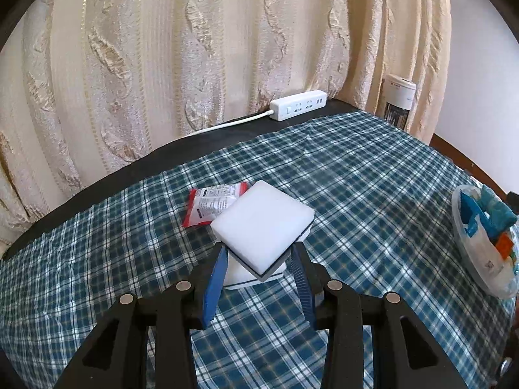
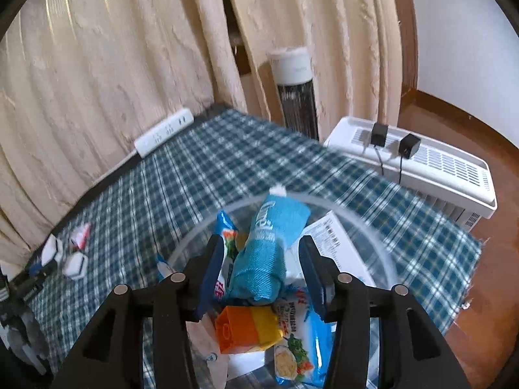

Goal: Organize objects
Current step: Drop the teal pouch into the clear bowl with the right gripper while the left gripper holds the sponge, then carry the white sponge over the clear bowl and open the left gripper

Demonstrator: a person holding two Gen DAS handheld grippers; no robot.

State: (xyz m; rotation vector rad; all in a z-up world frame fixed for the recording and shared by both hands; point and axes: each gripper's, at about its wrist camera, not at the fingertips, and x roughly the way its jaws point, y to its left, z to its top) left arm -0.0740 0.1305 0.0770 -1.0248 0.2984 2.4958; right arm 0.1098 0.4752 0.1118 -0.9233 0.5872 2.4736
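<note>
White sponge point(image 1: 262, 223) sits clamped between left fingers point(image 1: 215, 272); right fingers point(image 2: 311, 269) released around teal packet point(image 2: 269, 253).

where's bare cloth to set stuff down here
Bare checked cloth runs between the power strip and the clear tub, and left of the red snack packet. The tub is crowded with packets; the white sponge takes the middle.
</note>
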